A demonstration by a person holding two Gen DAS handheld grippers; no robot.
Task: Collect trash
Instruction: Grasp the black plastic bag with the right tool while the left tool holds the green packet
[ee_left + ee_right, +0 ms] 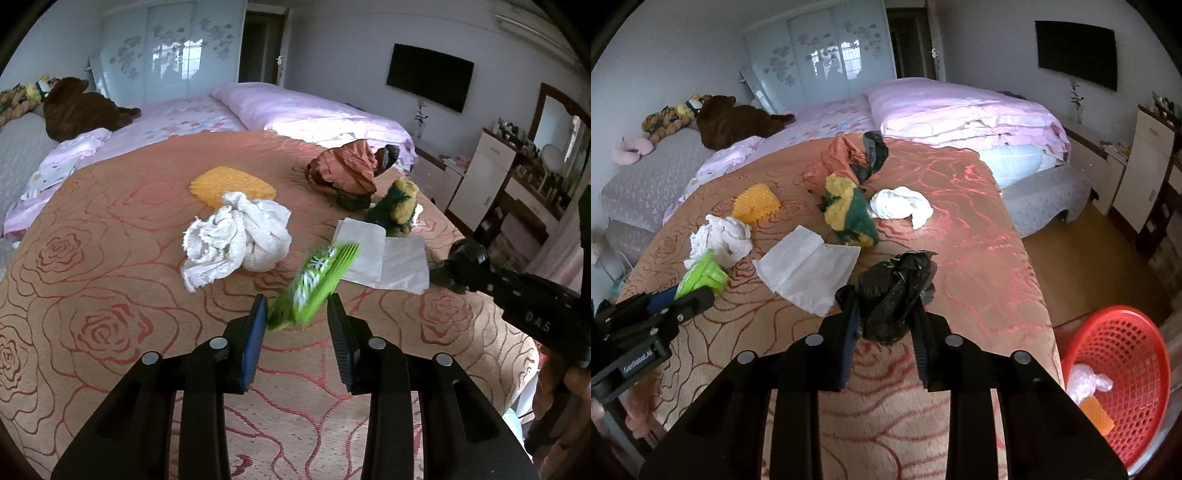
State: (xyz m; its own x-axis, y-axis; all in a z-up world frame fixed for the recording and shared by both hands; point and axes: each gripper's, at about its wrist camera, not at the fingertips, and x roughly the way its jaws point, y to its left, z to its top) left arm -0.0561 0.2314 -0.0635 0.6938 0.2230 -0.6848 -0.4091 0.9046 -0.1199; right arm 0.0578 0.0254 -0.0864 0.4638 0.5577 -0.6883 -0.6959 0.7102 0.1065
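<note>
My left gripper has its jaws apart around a green wrapper, which looks blurred and tilted between the fingertips; a firm grip does not show. It also shows in the right wrist view. My right gripper is shut on a crumpled black plastic bag, held above the rose-patterned bedspread. A white tissue sheet, a white crumpled cloth, a yellow foam net, a green-yellow wrapper and an orange-black bag lie on the bed.
A red mesh basket stands on the floor at the bed's right, holding white and orange trash. Another white crumpled piece lies mid-bed. Pink bedding and a brown plush toy are at the far end. A dresser stands right.
</note>
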